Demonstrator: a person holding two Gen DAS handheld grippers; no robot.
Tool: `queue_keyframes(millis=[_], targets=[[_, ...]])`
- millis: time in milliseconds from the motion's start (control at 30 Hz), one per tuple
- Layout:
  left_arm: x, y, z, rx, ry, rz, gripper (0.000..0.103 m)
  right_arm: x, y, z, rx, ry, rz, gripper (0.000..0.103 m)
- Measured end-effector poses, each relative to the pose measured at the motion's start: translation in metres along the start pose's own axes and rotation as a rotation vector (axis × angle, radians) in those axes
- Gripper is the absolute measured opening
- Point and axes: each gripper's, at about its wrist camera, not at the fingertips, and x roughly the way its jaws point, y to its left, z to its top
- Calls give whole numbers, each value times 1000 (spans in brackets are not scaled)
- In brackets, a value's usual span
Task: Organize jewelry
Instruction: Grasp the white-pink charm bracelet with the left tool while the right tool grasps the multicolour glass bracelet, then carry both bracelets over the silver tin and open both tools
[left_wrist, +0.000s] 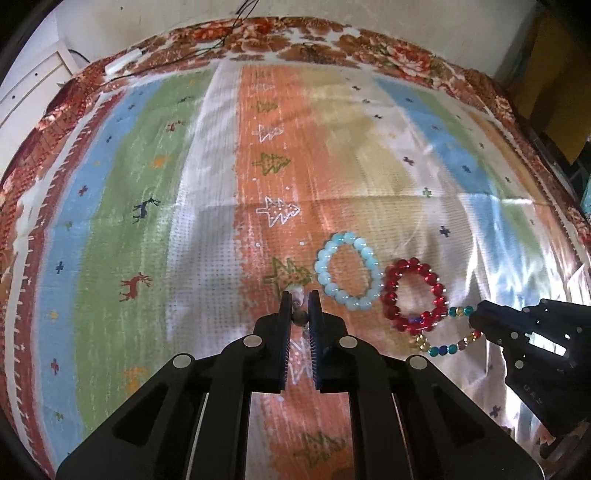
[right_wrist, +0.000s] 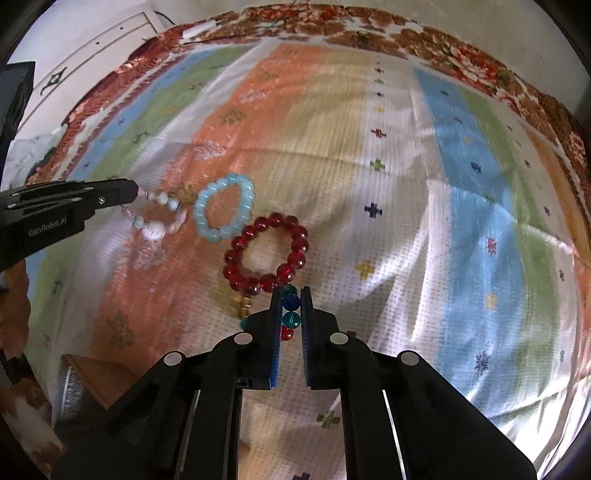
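Observation:
A light blue bead bracelet (left_wrist: 349, 271) (right_wrist: 224, 212) and a red bead bracelet (left_wrist: 413, 293) (right_wrist: 266, 254) lie side by side on the striped cloth. My left gripper (left_wrist: 299, 306) (right_wrist: 133, 194) is shut on a pink and white bead bracelet (right_wrist: 159, 218), which lies just left of the blue one. My right gripper (right_wrist: 289, 302) (left_wrist: 476, 321) is shut on a multicoloured bead bracelet (left_wrist: 448, 345) (right_wrist: 290, 306), which touches the red bracelet's near side.
The striped cloth (left_wrist: 332, 166) covers a bed with a floral blanket (left_wrist: 388, 55) at the far edge. A white cabinet (right_wrist: 92, 51) stands at the far left. A brown box (right_wrist: 99, 376) sits near my right gripper's left side.

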Motion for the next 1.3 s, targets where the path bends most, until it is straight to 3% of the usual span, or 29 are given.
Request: queue_keyframes(millis=[667, 1300], targets=[[-32, 2, -12, -19, -32, -17, 9, -28, 7, -10, -8, -44, -7, 10], [-71, -16, -24, 25, -99, -32, 9, -75, 16, -26, -14, -127, 29, 10]])
